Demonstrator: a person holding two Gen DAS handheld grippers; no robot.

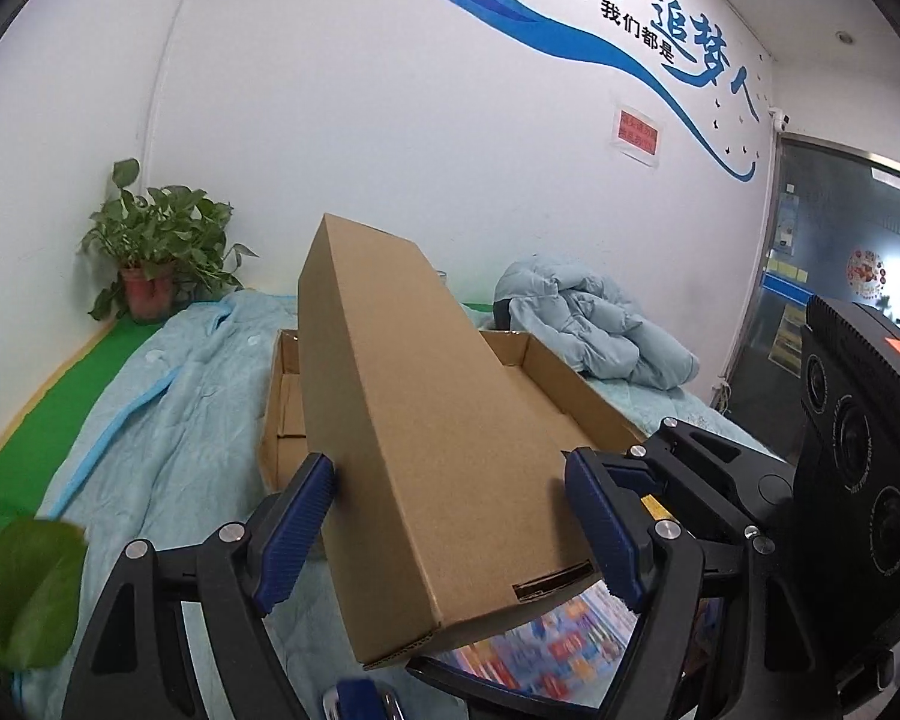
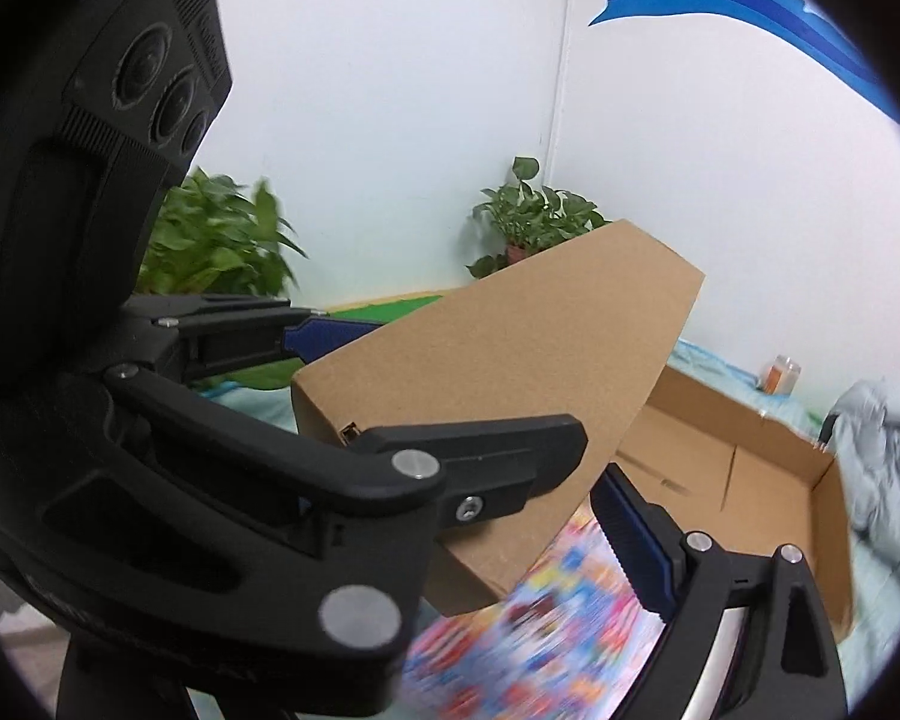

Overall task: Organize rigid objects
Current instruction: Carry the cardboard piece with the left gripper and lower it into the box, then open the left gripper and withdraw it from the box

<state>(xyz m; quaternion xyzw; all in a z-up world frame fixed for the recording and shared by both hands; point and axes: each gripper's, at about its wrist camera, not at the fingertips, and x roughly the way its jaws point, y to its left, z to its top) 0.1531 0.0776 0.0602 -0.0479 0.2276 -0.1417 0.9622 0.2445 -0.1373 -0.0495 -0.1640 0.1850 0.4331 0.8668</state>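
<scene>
Cardboard lid, long, brown and shallow (image 1: 426,420), is held tilted in the air above an open brown cardboard tray (image 1: 576,396) that lies on a pale blue quilt (image 1: 168,420). Its far end rises toward the white wall, and its near end dips low, between the fingers of the left gripper (image 1: 450,528). That gripper's blue-padded fingers (image 1: 294,534) stand on either side of the lid's long edges, pressing against its sides at the near end, so the lid is clamped across its width. In the right wrist view the same lid (image 2: 510,360) crosses the middle, with the left gripper's black finger laid across its lower face. The right gripper (image 2: 498,546) sits just beside the lid's near corner; only one blue pad (image 2: 636,546) is plain to see, and whether it is open or closed cannot be told. A blurred, brightly coloured sheet (image 2: 540,618) lies under the lid's near edge. The tray's right wall and far corner stay uncovered, with bare floor showing inside. A crumpled pale blue jacket (image 1: 588,324) lies near the tray's far right corner, and a potted green plant (image 1: 156,240) stands well apart at the far left.
</scene>
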